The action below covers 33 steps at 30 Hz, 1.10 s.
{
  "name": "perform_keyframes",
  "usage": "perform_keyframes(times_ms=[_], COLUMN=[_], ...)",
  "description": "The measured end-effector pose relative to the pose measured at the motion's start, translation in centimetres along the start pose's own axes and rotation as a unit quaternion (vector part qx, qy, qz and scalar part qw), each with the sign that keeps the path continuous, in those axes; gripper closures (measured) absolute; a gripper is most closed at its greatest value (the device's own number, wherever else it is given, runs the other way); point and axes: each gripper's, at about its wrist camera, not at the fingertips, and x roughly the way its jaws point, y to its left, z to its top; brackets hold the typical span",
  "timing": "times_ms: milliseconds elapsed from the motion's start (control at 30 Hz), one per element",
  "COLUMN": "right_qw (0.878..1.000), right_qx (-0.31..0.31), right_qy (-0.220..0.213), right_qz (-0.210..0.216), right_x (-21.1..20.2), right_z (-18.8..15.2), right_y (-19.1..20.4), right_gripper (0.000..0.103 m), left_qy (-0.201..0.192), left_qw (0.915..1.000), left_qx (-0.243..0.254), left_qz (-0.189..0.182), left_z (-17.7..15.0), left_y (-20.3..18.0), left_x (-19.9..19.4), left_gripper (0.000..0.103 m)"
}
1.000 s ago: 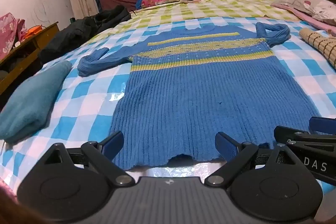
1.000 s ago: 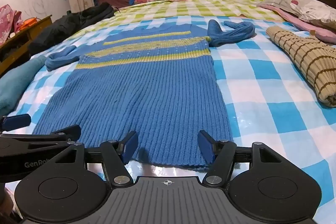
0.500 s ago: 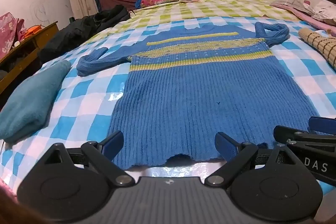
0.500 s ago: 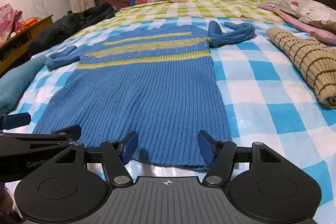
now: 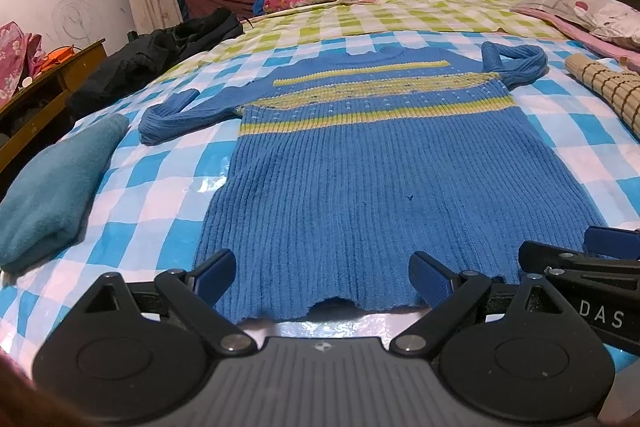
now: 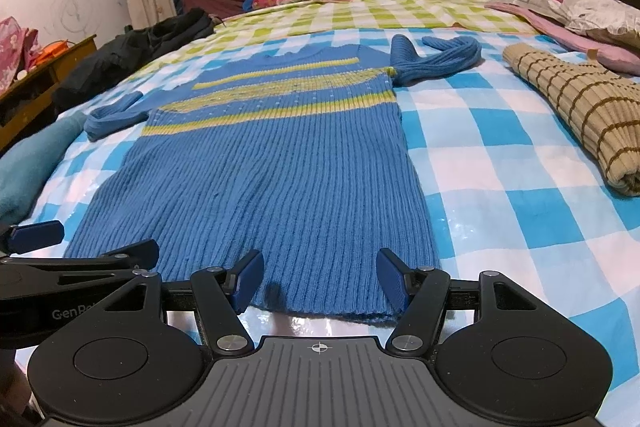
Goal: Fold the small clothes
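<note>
Left claw (image 5: 324, 277), right claw (image 6: 320, 277), both agape at one sweater's (image 5: 376, 179) hem, seemingly untouched.

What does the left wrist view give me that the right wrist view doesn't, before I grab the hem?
Only the left wrist view: the notch in the hem and most of the teal cloth, which the right view cuts to an edge.
Only the right wrist view: the striped beige roll nearly whole and the sweater's right hem corner.
Both: the blue sweater flat on the checked sheet, sleeves bent, and each open claw, left and right, at the hem.
</note>
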Motion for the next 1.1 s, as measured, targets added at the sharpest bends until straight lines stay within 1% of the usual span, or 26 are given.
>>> perform_keyframes(times_ms=[533,667,967,1100], right_qw=[1.000,1.000,1.000,1.000], right_qx=[-0.005,-0.012,-0.009,-0.006], right_qy=[0.003,0.001,0.000,0.005], right_qz=[-0.005,-0.012,-0.022,-0.024], right_x=[0.1,0.0,-0.2,-0.3], right_z=[0.0,0.0,0.8,1.4], right_y=[0.0,0.3,0.5,0.1], right_gripper=[0.040,0.040,0.040,0.040], left_qy=[0.002,0.000,-0.006,0.000], left_qw=[1.0000,1.0000,0.9998,0.9998], left_qx=[-0.002,0.003,0.018,0.016], left_qz=[0.000,0.001,-0.001,-0.007], left_z=[-0.2,-0.1,1.2,1.6], left_y=[0.1,0.2,-0.3,-0.6], left_x=[0.0,0.0,-0.1,0.0], left_gripper=[0.006,0.007,0.008,0.008])
